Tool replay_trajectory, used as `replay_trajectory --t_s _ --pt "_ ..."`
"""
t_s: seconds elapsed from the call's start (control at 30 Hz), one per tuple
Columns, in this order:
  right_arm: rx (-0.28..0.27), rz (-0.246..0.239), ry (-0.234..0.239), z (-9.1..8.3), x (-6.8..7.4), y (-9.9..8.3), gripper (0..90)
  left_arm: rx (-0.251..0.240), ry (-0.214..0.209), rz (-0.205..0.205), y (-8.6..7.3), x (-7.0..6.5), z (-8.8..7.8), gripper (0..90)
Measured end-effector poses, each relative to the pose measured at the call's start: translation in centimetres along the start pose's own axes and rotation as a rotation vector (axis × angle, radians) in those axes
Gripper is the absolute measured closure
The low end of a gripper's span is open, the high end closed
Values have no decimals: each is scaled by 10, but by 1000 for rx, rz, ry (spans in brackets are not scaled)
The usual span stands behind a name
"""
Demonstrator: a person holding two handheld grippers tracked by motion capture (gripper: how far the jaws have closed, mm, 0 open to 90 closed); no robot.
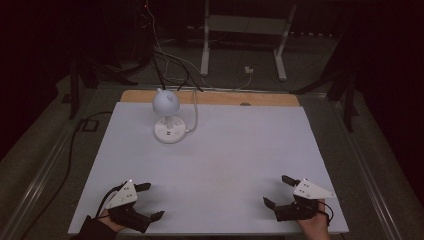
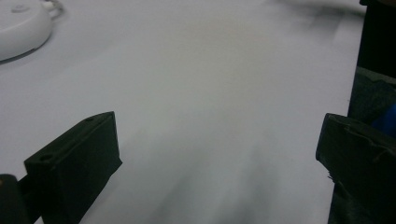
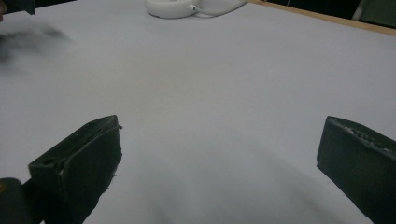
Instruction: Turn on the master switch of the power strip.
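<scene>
A small white desk lamp [image 1: 167,103] with a round head stands on a round white base [image 1: 169,130] at the back left of the white table [image 1: 220,160]. Its white cable [image 1: 194,112] runs off toward the back. My left gripper [image 1: 150,201] rests near the front left corner, jaws wide apart with nothing between them. My right gripper [image 1: 278,191] rests near the front right corner, also wide open and empty. The lamp base [image 2: 21,28] appears at the upper left in the left gripper view, and the base [image 3: 170,8] with its cable [image 3: 219,6] at the top of the right gripper view.
A wooden strip [image 1: 210,97] runs along the table's far edge. Beyond it, a white metal stand [image 1: 242,40] and loose cables [image 1: 170,60] lie on the dark floor. A black cable [image 1: 70,150] trails along the left side.
</scene>
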State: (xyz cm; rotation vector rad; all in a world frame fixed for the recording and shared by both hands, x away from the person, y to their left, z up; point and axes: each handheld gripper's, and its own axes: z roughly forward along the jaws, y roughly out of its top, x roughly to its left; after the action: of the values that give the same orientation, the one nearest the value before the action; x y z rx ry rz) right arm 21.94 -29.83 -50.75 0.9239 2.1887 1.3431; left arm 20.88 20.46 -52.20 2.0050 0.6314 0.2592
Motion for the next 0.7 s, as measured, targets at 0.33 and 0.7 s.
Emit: replay_trajectory --t_s 0.33,0.7 --pt "-10 -10 -8 -2 3 2 0 -7 -63 20 22 -7 1 2" --pt "-22 -10 -14 -4 4 3 0 -11 -59 46 46 -4 -2 2"
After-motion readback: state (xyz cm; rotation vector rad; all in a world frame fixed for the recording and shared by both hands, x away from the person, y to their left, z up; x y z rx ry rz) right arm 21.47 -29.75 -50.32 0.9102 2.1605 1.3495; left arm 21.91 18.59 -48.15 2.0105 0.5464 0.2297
